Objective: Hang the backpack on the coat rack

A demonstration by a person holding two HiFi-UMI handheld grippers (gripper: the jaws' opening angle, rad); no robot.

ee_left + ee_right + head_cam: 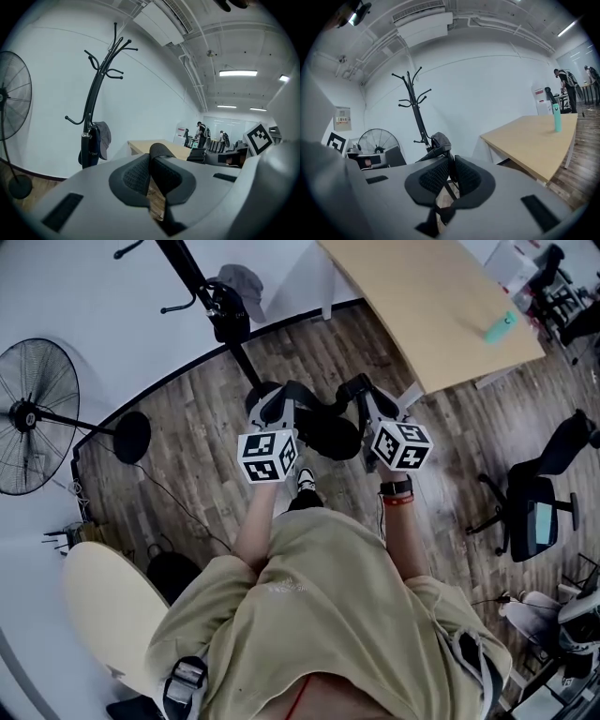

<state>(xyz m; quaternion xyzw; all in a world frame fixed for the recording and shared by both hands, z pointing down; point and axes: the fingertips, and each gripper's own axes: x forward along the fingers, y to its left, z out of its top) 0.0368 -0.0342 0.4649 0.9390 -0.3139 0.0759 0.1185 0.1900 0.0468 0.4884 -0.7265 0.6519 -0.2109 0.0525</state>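
As left gripper (151, 169), right gripper (451, 176) clamp backpack (330, 433), apparently

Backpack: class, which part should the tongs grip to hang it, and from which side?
Its straps, from above: the backpack hangs between the left tongs and right tongs, both shut on straps, so it likely stays upright for the coat rack hooks.
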